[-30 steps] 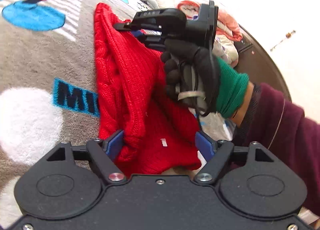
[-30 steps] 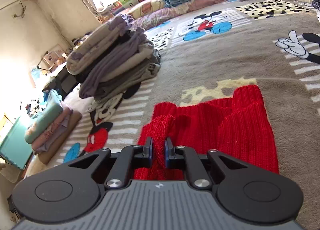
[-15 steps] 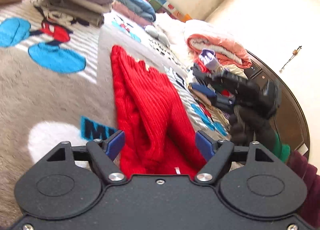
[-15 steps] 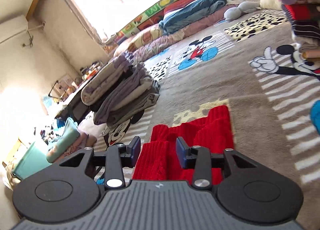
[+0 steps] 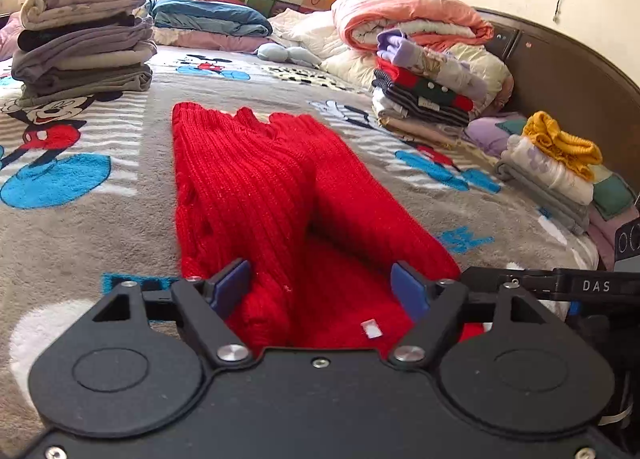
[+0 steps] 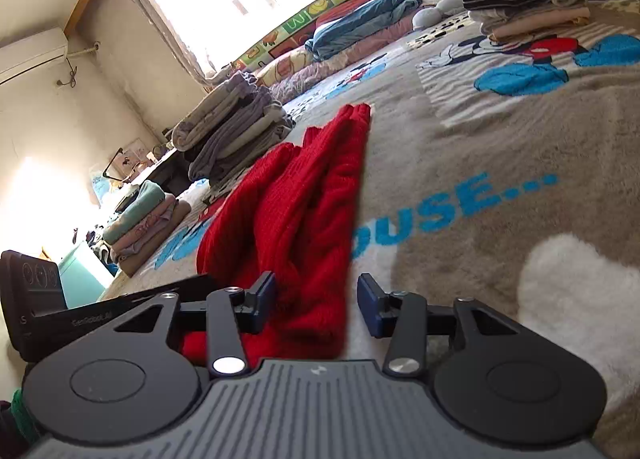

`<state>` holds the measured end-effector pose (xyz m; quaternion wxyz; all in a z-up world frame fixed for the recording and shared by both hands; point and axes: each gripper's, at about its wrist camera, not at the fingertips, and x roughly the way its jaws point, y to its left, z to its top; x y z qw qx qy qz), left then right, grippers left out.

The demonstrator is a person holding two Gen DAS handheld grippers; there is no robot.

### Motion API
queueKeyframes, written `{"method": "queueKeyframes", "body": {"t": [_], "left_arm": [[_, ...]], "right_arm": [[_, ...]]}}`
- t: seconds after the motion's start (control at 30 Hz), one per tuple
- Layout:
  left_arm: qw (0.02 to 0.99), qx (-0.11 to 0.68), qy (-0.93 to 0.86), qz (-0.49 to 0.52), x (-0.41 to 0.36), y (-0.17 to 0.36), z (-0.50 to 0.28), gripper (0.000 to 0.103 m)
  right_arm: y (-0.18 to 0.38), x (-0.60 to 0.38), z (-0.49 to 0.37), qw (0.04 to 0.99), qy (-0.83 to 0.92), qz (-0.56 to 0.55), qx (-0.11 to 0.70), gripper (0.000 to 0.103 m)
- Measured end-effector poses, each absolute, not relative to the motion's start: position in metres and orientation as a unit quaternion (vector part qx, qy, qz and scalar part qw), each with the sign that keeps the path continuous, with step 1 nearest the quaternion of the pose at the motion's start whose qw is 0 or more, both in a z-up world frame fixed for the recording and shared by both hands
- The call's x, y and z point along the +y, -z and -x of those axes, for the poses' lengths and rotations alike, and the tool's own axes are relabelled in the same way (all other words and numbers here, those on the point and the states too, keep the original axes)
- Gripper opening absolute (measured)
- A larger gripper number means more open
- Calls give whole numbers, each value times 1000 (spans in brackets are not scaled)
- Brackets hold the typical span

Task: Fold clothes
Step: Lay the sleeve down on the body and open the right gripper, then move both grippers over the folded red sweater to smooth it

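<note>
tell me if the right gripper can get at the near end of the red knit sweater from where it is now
Probably yes. The right gripper has just been opening, and the near end of the red knit sweater lies between its fingers, not pinched. Nothing lies over it; the left gripper sits alongside, also open.

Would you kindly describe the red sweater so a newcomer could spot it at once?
On the grey cartoon blanket covering the bed, folded stacks line the edges. The red sweater lies alone in the middle, the only ribbed bright-red knit, not stacked.
</note>
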<state>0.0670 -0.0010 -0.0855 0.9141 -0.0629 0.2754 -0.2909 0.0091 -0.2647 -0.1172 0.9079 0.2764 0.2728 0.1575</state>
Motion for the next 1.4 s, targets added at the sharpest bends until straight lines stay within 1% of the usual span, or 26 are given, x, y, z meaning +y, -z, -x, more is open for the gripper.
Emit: {"method": "queueKeyframes", "body": {"t": [0.07, 0.13, 0.23, 0.37, 0.43, 0.57, 0.77, 0.83, 0.9, 0.93, 0.97, 1.0, 1.03, 1.07, 1.17, 1.27, 1.33, 1.4], "left_arm": [[917, 252, 299, 80, 3, 81, -60, 77], [918, 256, 290, 87, 3, 83, -61, 78], [918, 277, 279, 48, -5, 93, -64, 78], [929, 241, 279, 14, -5, 77, -44, 78], [935, 221, 277, -21, 0, 72, -31, 78], [938, 211, 262, -86, 16, 78, -15, 78], [935, 210, 255, -126, 39, 83, 3, 78], [941, 201, 243, -122, 37, 81, 5, 78], [949, 186, 230, -112, 30, 75, 2, 78], [952, 179, 222, -107, 25, 71, 0, 71], [955, 175, 217, -100, 21, 67, -5, 61], [956, 173, 215, -94, 17, 63, -12, 56], [957, 173, 216, -92, 12, 58, -21, 46], [956, 175, 217, -92, 7, 54, -29, 41], [953, 183, 226, -86, -8, 41, -58, 39], [949, 194, 227, -102, -26, 36, -89, 35], [946, 199, 225, -122, -37, 36, -109, 34], [935, 230, 231, -140, -45, 49, -132, 34]], "right_arm": [[110, -266, -7, 915, -157, -260, 267, 48], [101, -265, -3, 927, -157, -231, 251, 48], [99, -260, 2, 935, -161, -193, 249, 48], [99, -248, 11, 944, -170, -126, 251, 48], [94, -238, 18, 949, -182, -76, 246, 48], [89, -216, 36, 951, -198, 59, 230, 55], [94, -203, 57, 935, -202, 182, 226, 55], [96, -202, 58, 932, -197, 202, 229, 55], [92, -205, 59, 936, -195, 189, 222, 55], [89, -206, 59, 940, -193, 181, 213, 55], [81, -207, 60, 947, -192, 169, 195, 55], [74, -208, 59, 953, -194, 151, 177, 54], [67, -210, 56, 957, -200, 129, 164, 50], [60, -212, 48, 960, -204, 107, 157, 44], [49, -211, 19, 962, -208, 98, 149, 39], [46, -208, -12, 959, -215, 103, 153, 38], [47, -204, -31, 957, -218, 107, 157, 37], [51, -200, -47, 956, -224, 111, 156, 37]]}}
